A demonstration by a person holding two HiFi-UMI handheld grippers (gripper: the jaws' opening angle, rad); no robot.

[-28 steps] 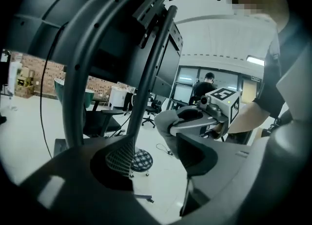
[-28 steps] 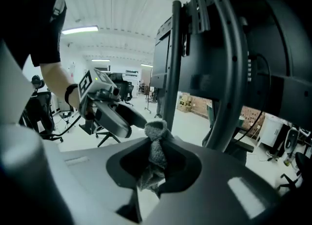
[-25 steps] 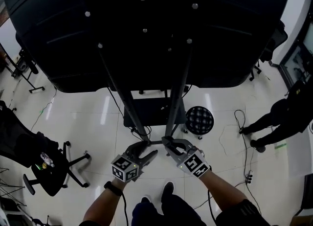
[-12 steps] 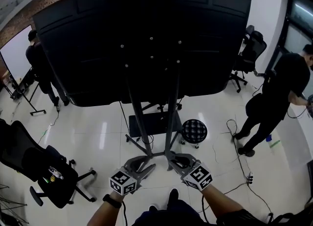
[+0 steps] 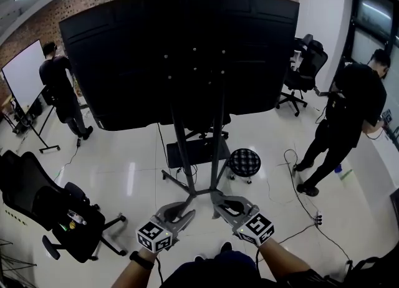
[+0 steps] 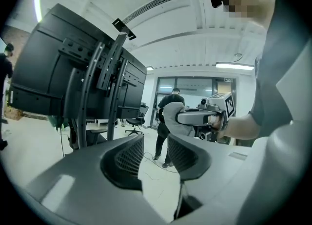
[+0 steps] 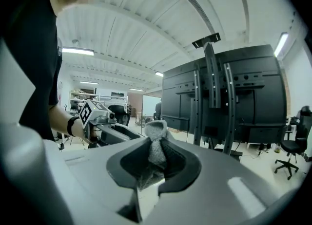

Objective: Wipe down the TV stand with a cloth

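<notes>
Right gripper [image 5: 218,199] clenches the grey cloth [image 7: 155,143], a bunched tuft poking forward, likely to meet the posts first; left gripper [image 5: 185,212], jaws just closed on nothing, waits beside it; the TV stand [image 5: 219,143] stands just ahead

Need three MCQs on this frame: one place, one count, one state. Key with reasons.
1. In the head view, the dotted stool stands:
A) right of the TV stand
B) on an office chair
C) under a desk

2. Other people standing in the head view:
A) none
B) two
C) five

3. The right tongs are:
A) open, empty
B) shut on a grey cloth
C) shut on a cable

Key: 1 A, on the floor beside the stand's foot. 2 B, person at left, person at right. 3 B, cloth pinched between the pads.
</notes>
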